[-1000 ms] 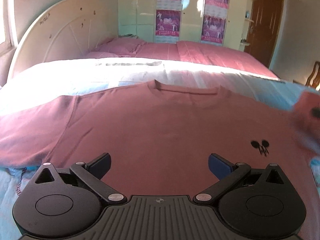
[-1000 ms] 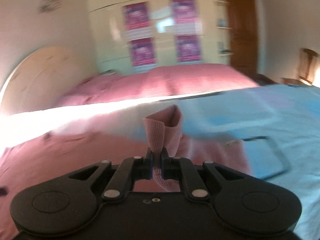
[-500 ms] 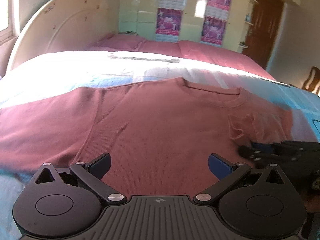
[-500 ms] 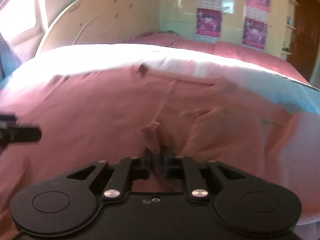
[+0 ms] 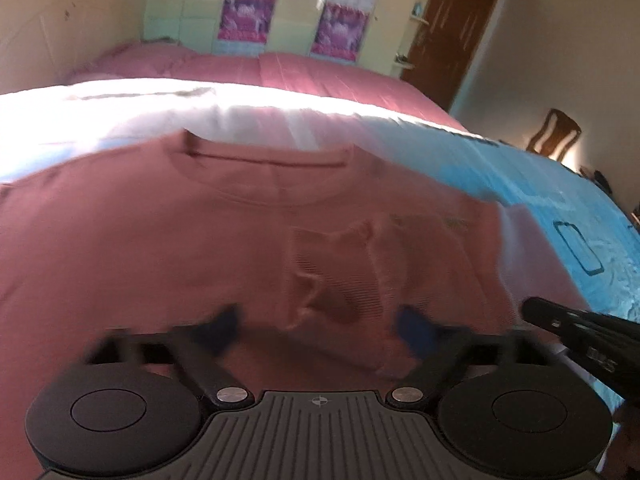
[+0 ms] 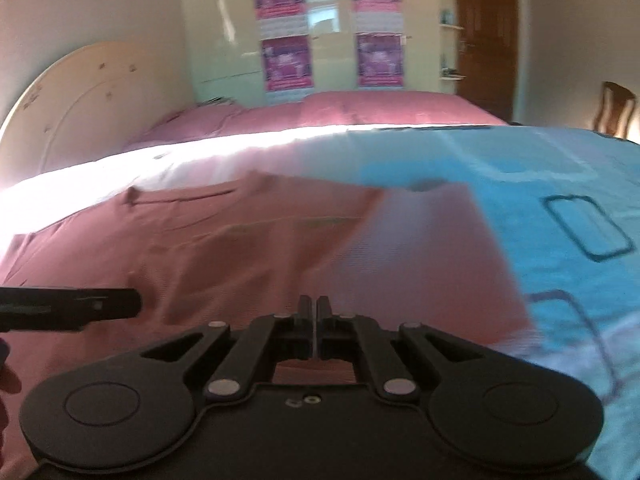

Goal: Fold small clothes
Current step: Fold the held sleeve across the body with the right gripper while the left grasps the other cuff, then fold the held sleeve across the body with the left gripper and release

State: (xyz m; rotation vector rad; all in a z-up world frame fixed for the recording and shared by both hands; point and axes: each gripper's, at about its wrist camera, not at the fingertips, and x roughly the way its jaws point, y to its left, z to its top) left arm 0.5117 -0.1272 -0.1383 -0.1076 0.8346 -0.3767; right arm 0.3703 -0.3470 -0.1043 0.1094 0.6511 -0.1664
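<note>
**Pink top spread on a bed, two hand-held grippers over it**

A wide bed [image 6: 560, 184] fills the room, covered near the viewer by a light blue sheet with dark rectangle outlines; a darker pink cover lies farther back, toward a pale curved headboard [image 6: 72, 108]. Behind stands a cream wardrobe [image 6: 328, 32] carrying four purple posters, with a brown door to its right.

A dusty pink top [image 5: 160, 248] lies flat on the blue sheet, neckline away from the viewer. Its right sleeve [image 5: 352, 276] is folded inward across the chest.

The left gripper [image 5: 320, 330] hovers low over the folded sleeve, blurred; its blue-tipped jaws are closing, still apart, with the rumpled cuff between them but not pressed. The right gripper [image 6: 316, 312] sits over the top's right side, jaws closed together with nothing between them.
</note>
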